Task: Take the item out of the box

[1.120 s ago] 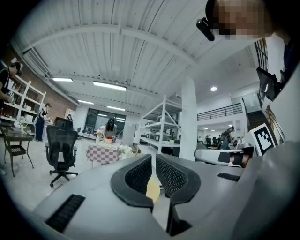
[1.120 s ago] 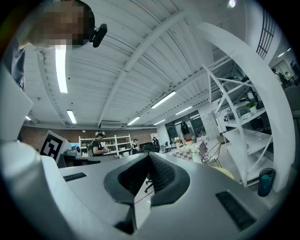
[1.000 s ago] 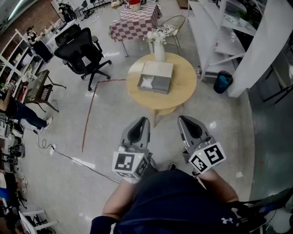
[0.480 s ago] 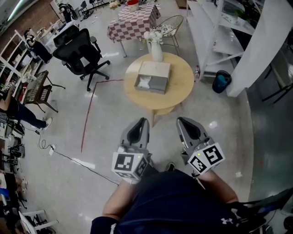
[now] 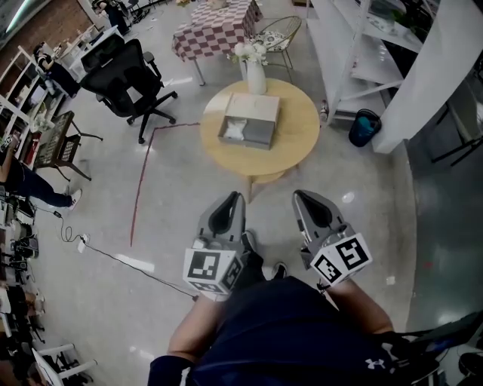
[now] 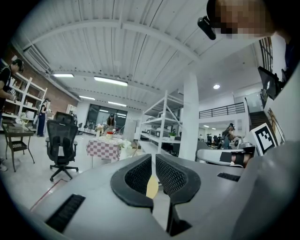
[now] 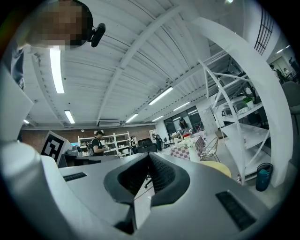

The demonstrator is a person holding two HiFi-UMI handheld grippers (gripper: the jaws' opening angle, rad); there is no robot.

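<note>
A grey open box (image 5: 249, 121) lies on a round wooden table (image 5: 296, 139), with a white item (image 5: 235, 131) inside its left half. My left gripper (image 5: 232, 200) and right gripper (image 5: 303, 198) are held side by side close to the person's body, well short of the table, above the floor. Both are shut with nothing between the jaws. In the left gripper view the left gripper (image 6: 153, 157) shows only a thin slit, through which the yellow table top (image 6: 152, 187) appears. The right gripper (image 7: 149, 157) points towards the table (image 7: 216, 168) too.
A white vase of flowers (image 5: 254, 71) stands at the table's far edge. A black office chair (image 5: 124, 71) is at the left, a checked-cloth table (image 5: 215, 19) and wire chair (image 5: 275, 34) behind, white shelving (image 5: 362, 45) and a teal bin (image 5: 362, 130) at the right. A cable (image 5: 113, 260) crosses the floor.
The table and box have drifted up and left in the head view. A shoe now shows between the grippers. Both grippers stay shut in the same pose.
</note>
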